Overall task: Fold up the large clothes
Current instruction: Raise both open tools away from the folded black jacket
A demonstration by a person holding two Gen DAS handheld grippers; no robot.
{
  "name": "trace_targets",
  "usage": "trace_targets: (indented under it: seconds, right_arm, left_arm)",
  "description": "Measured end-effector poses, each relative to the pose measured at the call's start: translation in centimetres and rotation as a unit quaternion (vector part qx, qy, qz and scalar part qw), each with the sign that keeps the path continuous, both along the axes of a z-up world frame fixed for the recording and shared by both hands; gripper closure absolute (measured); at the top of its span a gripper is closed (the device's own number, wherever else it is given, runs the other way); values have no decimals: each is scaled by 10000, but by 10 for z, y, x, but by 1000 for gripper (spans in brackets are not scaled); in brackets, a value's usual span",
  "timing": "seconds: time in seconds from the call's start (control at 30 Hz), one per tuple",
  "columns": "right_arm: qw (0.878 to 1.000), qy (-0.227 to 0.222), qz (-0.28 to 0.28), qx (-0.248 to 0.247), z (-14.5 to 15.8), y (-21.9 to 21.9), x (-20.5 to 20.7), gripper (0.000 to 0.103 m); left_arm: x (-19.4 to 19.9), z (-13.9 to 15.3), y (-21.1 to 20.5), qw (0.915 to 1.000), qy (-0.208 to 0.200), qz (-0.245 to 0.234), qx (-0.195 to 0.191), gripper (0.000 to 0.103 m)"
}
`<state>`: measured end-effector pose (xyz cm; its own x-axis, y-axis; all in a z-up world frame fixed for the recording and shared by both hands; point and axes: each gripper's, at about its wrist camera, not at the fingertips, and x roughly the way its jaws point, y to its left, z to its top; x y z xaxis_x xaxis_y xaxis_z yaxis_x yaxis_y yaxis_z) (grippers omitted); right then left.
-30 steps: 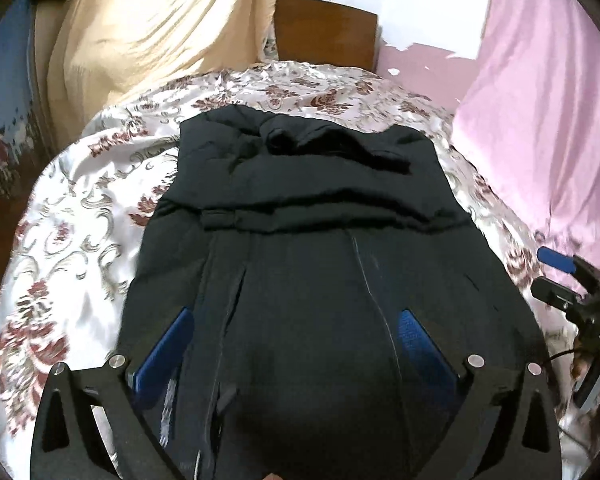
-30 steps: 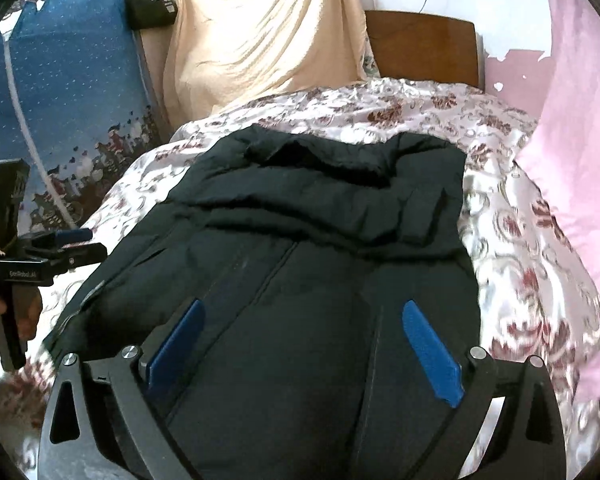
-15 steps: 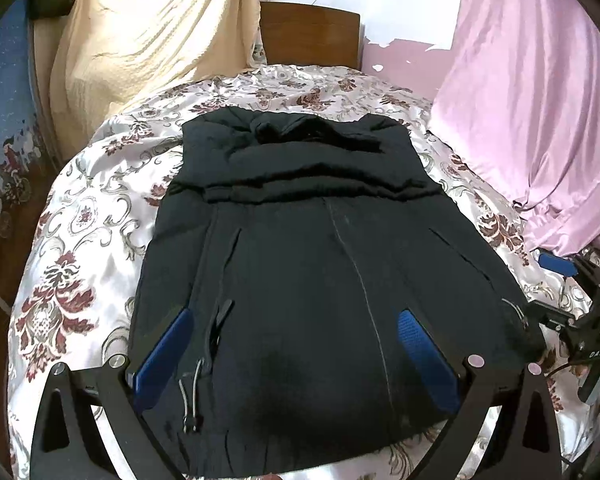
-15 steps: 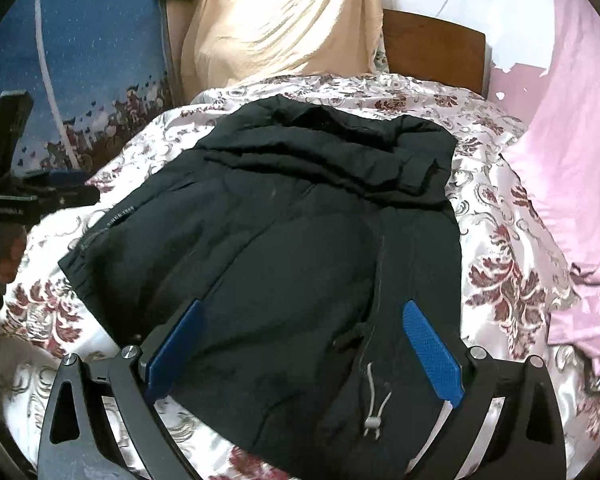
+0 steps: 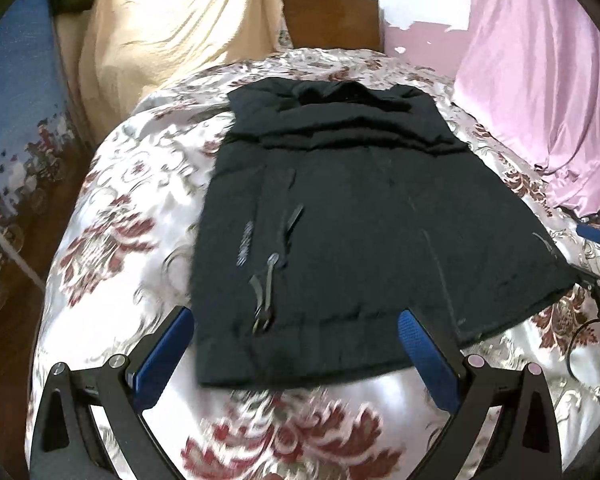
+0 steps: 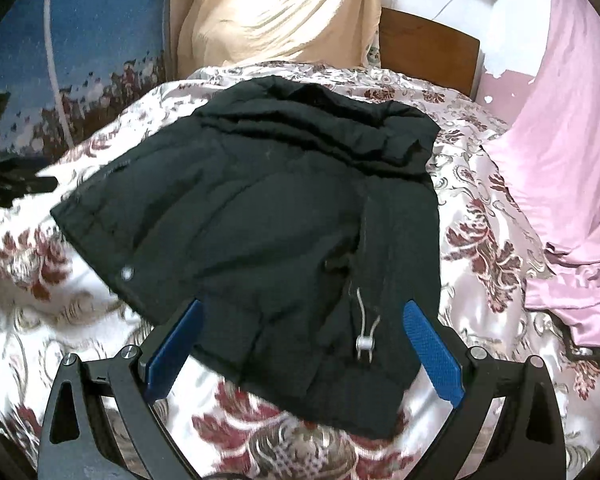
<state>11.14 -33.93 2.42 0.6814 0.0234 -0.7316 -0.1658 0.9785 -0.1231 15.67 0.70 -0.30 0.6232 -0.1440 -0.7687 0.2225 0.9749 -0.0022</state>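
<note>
Black fabric fills the middle of both views: a jacket [image 5: 352,216] lies flat on a bedspread [image 5: 112,240] patterned in silver and dark red, its collar end toward the top of the frame and its hem nearest the cameras. In the left wrist view the left gripper [image 5: 296,356] sits at the bottom edge, its blue-padded fingers [image 5: 162,356] spread wide and pinching nothing; the jacket hem lies just past them. A zip pull [image 5: 266,280] shows on the jacket's left half, but the small logo beside it is too blurred to read. The right gripper [image 6: 304,344] is likewise spread, framing the hem corner and a cord toggle [image 6: 365,344] without gripping it. Motion blur smears the bedspread in the lower part of both frames. A pink cloth [image 6: 568,168] drapes at the right, a cream cloth [image 6: 284,12] at the top, and a wooden headboard [image 5: 332,20] peeks between them, mostly hidden. The other tool is cut off at each frame's side edge.
</note>
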Motion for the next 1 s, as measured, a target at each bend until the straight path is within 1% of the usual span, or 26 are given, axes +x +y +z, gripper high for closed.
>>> trace_targets:
  seconds: [0.1, 0.17, 0.23, 0.33, 0.47, 0.57, 0.67, 0.83, 0.9, 1.0]
  right_arm:
    - [9994, 72, -5, -332, -8, 6, -15, 5]
    - [9985, 222, 32, -508, -14, 11, -25, 5]
    - [9971, 419, 25, -638, -18, 13, -33, 5]
    - [9964, 538, 41, -656, -19, 13, -45, 5]
    - [9959, 398, -102, -803, -19, 11, -56, 5]
    - [9947, 258, -288, -954, -19, 10, -57, 5]
    - [9931, 197, -313, -1116, -20, 9, -55, 5]
    - [9915, 253, -258, -1248, -21, 8, -48, 5]
    - [9917, 254, -243, -1239, -21, 8, -48, 5]
    - [9913, 298, -183, -1268, -23, 10, -46, 5]
  left_arm:
    - [-16, -4, 11, 9998, -20, 207, -10, 0]
    - [-26, -7, 17, 9994, 11, 339, 27, 0]
    - [-33, -10, 23, 9990, 21, 435, 28, 0]
    - [-42, -12, 30, 9987, 68, 507, -50, 0]
    - [-49, -19, 32, 9986, 138, 503, 18, 0]
    - [-51, -22, 29, 9987, 120, 483, 104, 0]
    - [-52, -22, 26, 9987, 124, 460, 174, 0]
    - [-52, -23, 27, 9987, 187, 449, 174, 0]
    - [-50, -24, 26, 9988, 270, 361, 196, 0]
    - [-49, -26, 25, 9987, 357, 162, 338, 0]
